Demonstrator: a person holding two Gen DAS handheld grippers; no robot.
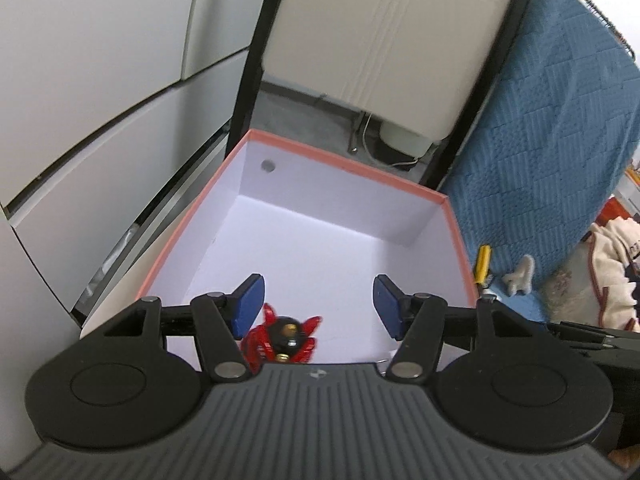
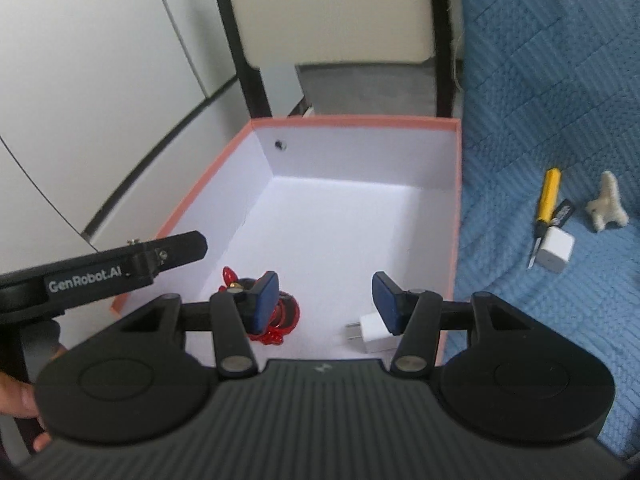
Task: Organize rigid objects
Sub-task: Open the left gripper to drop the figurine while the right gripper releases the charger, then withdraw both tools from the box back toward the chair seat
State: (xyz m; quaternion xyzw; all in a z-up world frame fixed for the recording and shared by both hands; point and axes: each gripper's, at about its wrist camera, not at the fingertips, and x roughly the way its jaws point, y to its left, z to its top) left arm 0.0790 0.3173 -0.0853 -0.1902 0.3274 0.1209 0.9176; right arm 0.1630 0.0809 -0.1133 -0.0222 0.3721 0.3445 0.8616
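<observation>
While both grippers are held above the pink-rimmed box (image 2: 457, 216), nothing is gripped by either. The left gripper (image 1: 319, 306) is seen with its blue pads spread apart and empty over the white floor of the box. The right gripper (image 2: 325, 303) is likewise parted, with only air between its pads. A red and black toy figure (image 2: 276, 322) is found lying on the box floor near the front wall, and a white plug adapter (image 2: 370, 334) is seen beside it, apart from it. On the blue quilted cover (image 2: 540, 80) to the right of the box, a yellow-handled tool (image 2: 545, 204), a second white charger (image 2: 555, 249) and a small beige figure (image 2: 606, 204) are left lying.
</observation>
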